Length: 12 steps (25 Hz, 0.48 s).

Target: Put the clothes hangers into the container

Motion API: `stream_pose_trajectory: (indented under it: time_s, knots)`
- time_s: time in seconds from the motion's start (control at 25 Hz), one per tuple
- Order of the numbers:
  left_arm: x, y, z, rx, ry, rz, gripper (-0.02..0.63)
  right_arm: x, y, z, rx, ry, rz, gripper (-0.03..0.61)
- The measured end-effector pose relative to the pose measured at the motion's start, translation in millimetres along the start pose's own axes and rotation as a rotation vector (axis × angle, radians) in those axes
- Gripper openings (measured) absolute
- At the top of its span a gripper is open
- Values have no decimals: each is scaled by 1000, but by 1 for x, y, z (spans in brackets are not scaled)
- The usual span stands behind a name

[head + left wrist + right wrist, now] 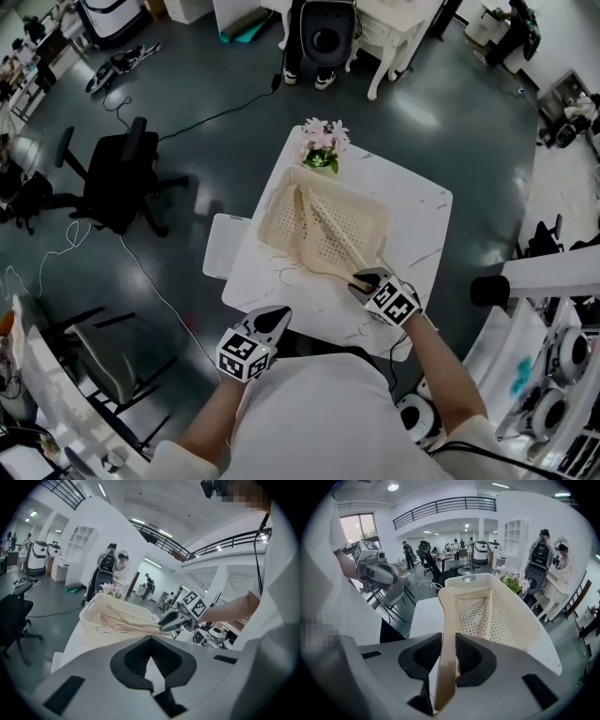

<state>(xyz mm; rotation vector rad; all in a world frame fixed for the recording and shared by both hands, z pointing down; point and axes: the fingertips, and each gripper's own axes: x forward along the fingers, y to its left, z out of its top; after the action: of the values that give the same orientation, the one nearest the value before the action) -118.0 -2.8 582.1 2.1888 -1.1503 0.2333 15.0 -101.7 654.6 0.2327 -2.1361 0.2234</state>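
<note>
Currently, hanger transfer, late stage.

- Left claw [272, 322]: lower left of the head view, over the near edge of the table [412, 211]. Jaws together, nothing in them.
- Basket [269, 216]: centre of frame, on the table; cream, perforated floor. At least one wooden hanger [485, 616] lies inside.
- Flowers [323, 142]: just beyond the basket, upper centre.
- Held hanger [339, 265]: slants from inside the basket down to the right. Far end is over the basket floor, near end outside the rim.
- Right claw [364, 280]: just right of the basket, clamped on that near end.
- Remaining, by judgement: lower and release the held hanger. No other loose hanger shows on the table.
- Writing: none legible; only square markers on the cubes [246, 356].
</note>
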Motion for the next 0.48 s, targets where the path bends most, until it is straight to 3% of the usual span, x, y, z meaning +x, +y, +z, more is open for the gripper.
stream_pose_trajectory:
  time_s: [0.28,0.48]
  knots:
    - [-2,20,12,-5,-5,16,8,19,-16,9,18,47,53,100]
    - [-2,27,18,-13,-10,24,8,25,-24,16,14,45,45,106]
